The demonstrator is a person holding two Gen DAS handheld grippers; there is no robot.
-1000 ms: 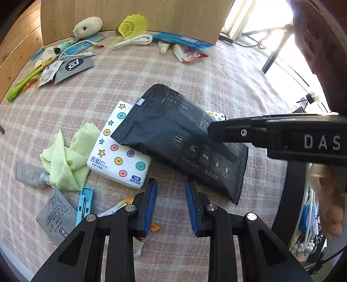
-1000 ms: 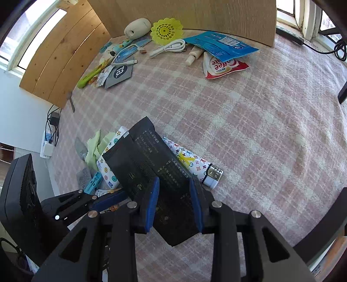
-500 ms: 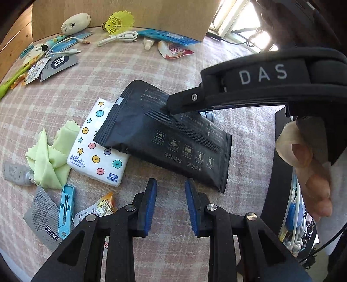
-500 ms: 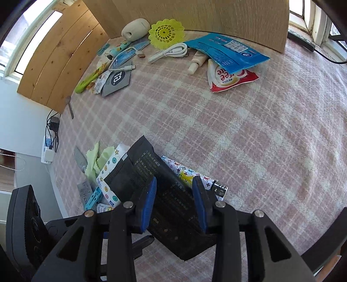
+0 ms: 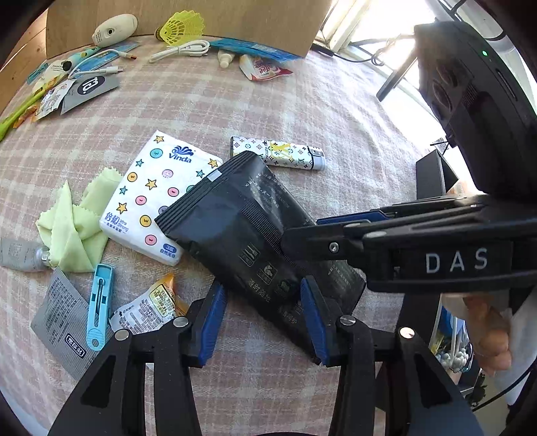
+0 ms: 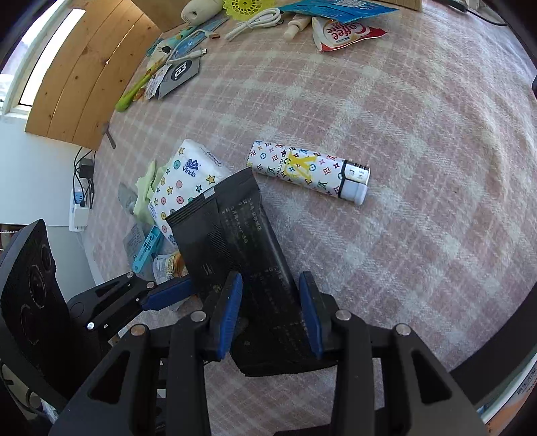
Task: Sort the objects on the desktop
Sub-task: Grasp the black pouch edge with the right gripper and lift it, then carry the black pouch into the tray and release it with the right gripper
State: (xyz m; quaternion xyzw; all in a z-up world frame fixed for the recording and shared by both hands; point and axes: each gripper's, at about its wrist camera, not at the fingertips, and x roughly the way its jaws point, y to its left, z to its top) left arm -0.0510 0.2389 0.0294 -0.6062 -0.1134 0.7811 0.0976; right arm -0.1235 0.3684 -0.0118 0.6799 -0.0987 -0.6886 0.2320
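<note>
A black foil packet (image 5: 248, 231) lies tilted over the white Vinda tissue pack (image 5: 157, 198), its near end raised. My right gripper (image 6: 270, 312) is shut on the packet (image 6: 241, 248), its near end pinched between the blue pads. My left gripper (image 5: 261, 320) is open, its fingers either side of the packet's near corner, not pinching it. The right gripper also shows in the left wrist view (image 5: 302, 234), reaching in from the right. A patterned lighter (image 5: 278, 156) lies beyond the packet; it also shows in the right wrist view (image 6: 308, 171).
Pink checked cloth (image 5: 302, 107) covers the table. A green cloth (image 5: 72, 228), a blue clip (image 5: 99, 302), sachets (image 5: 147, 308) and a grey packet (image 5: 63, 322) lie near left. Cables (image 5: 181, 50), a shuttlecock (image 5: 183, 26) and pouches (image 5: 265, 68) line the far wooden board.
The right gripper has pulled the black packet nearer and to the right, uncovering the lighter and more of the tissue pack. The left gripper's jaws have opened wider and now straddle the packet's corner.
</note>
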